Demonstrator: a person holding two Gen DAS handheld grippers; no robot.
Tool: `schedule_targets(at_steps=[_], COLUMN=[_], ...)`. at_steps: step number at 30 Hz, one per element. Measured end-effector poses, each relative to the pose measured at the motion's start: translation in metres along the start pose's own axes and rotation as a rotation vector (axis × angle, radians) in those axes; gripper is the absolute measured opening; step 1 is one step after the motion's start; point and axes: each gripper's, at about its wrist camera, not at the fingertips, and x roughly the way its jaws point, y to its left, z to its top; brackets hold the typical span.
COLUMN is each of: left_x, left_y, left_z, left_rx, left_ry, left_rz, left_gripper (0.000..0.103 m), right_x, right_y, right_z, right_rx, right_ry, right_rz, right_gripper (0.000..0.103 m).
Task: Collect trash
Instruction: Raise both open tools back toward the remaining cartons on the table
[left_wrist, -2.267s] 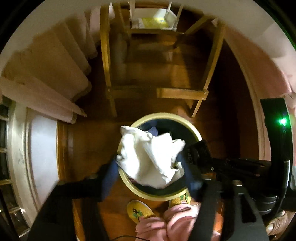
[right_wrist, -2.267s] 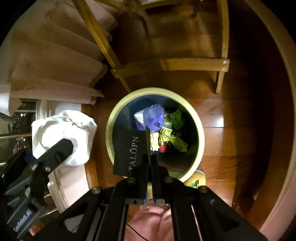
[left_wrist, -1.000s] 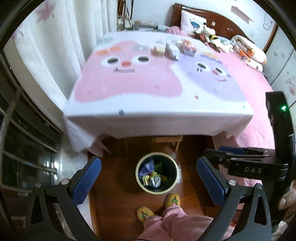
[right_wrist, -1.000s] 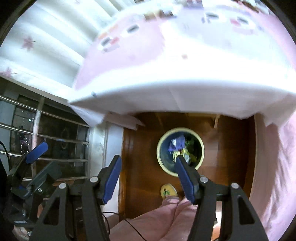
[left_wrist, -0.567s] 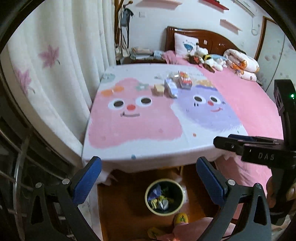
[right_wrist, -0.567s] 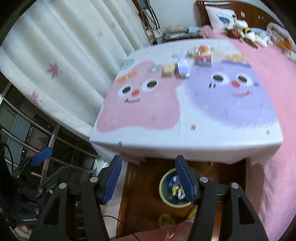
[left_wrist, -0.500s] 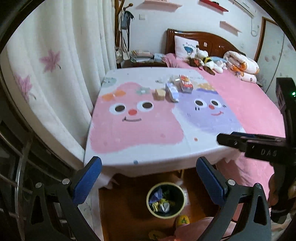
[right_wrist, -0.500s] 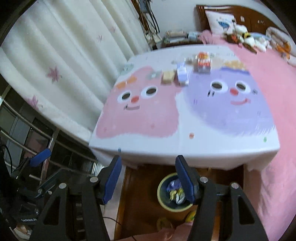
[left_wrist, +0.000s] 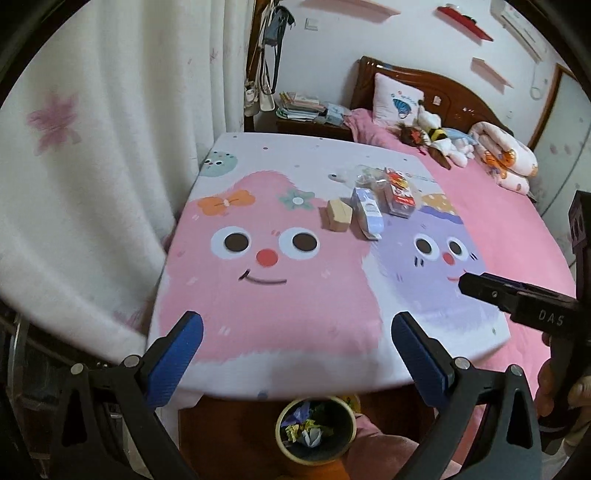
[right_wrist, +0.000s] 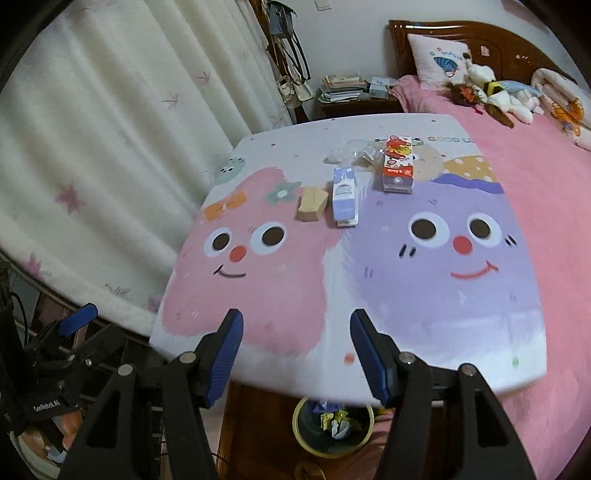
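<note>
Both tools hung over the near edge of the tabletop, pitched down at the cartoon-face cloth. Left tool: blades wide apart, nothing between them. Right tool: blades apart too, somewhat narrower, also empty.

Remaining trash sat in a cluster at the far side of the cloth: a tan block, a blue-and-white carton lying flat just beside it, a red carton beyond, and crumpled clear plastic behind those. The waste bin stood on the floor under the near edge, partly filled.

Risks I noted:
- The tan block and blue-and-white carton lay close together; a wide approach could nudge one while closing on the other.
- A dragged blade could bunch the cloth.
- The clear plastic looked springy and might slip out.
</note>
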Motion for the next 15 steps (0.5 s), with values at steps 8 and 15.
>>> schedule_targets(at_steps=[8, 15], left_x=[0.112, 0.186], left_y=[-0.04, -0.045], left_z=[0.068, 0.101], left_rx=[-0.021, -0.147], left_ry=[0.103, 0.182], left_rz=[0.054, 0.111], left_gripper=[0.097, 0.097], right_x=[0.098, 0.179], right_y=[-0.052, -0.067], right_z=[0.076, 0.132], right_rx=[-0.029, -0.038], right_ry=[0.156, 0.259], right_rz=[0.021, 0.071], right_gripper=[0.056, 0.055])
